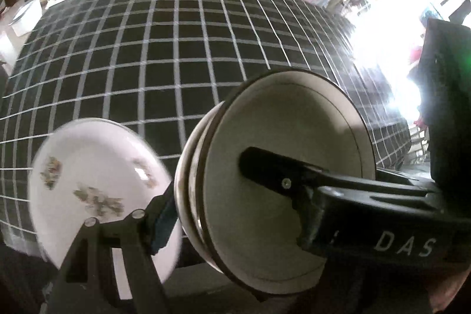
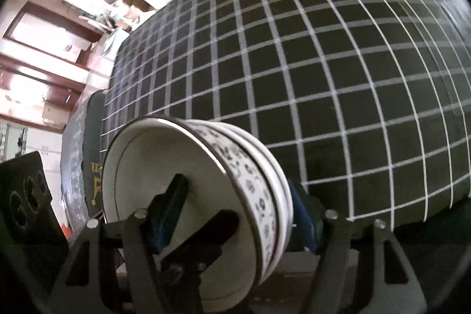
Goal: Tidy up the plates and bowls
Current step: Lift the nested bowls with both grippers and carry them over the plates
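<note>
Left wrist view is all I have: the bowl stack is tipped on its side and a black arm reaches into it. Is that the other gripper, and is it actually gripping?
Observer: Yes. In the right wrist view the right gripper has one of its jaws inside the bowl stack and the other on the stack's outside, with its blue pad pressed against it.
Operator: How many bowls are nested?
Observer: From the outside, about three rims show. I can't be exact.
Operator: Plain white all over?
Observer: No. The outer wall of the bowl nearest the opening carries a band of small dark motifs.
</note>
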Demonstrator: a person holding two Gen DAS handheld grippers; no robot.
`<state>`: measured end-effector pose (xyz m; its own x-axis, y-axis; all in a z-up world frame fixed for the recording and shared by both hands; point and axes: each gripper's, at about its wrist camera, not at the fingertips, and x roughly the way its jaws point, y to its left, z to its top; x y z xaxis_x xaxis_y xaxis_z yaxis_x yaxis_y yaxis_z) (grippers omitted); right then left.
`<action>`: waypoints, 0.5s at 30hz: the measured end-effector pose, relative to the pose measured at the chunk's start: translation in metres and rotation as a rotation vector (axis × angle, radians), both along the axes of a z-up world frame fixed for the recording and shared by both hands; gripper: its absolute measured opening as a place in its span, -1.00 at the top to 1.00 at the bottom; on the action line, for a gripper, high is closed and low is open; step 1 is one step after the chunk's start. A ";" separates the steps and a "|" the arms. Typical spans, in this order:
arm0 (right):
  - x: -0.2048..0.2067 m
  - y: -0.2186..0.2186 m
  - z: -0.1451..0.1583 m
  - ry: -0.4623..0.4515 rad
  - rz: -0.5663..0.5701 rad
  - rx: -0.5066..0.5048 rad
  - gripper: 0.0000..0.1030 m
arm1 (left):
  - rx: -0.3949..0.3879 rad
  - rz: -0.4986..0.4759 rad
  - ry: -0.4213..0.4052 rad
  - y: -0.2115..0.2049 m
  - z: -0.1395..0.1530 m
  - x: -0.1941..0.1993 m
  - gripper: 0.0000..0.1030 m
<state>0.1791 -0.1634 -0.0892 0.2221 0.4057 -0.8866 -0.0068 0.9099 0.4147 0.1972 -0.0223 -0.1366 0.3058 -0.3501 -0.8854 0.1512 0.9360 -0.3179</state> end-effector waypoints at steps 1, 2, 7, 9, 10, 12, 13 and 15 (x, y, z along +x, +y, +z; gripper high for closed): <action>0.001 0.007 0.003 -0.005 0.010 -0.001 -0.39 | 0.001 0.010 -0.004 0.006 0.004 0.001 -0.41; 0.002 0.014 0.006 -0.010 0.022 0.000 -0.39 | 0.002 0.022 -0.008 0.018 0.008 0.000 -0.41; 0.010 0.055 0.010 -0.013 0.091 0.006 -0.39 | 0.010 0.086 -0.017 0.064 0.013 -0.002 -0.41; 0.012 0.075 0.007 -0.010 0.121 0.002 -0.39 | 0.006 0.112 -0.013 0.082 0.008 -0.004 -0.40; 0.013 0.082 0.005 -0.007 0.132 -0.001 -0.39 | 0.001 0.127 -0.008 0.090 0.005 -0.003 -0.40; 0.017 0.095 -0.002 0.001 0.153 -0.011 -0.39 | -0.006 0.146 0.003 0.105 -0.001 -0.006 -0.40; 0.018 0.101 -0.005 0.007 0.156 -0.014 -0.39 | -0.009 0.154 0.008 0.110 -0.004 -0.006 -0.40; 0.022 0.114 -0.014 0.019 0.174 -0.022 -0.39 | -0.014 0.169 0.018 0.119 -0.011 -0.006 -0.40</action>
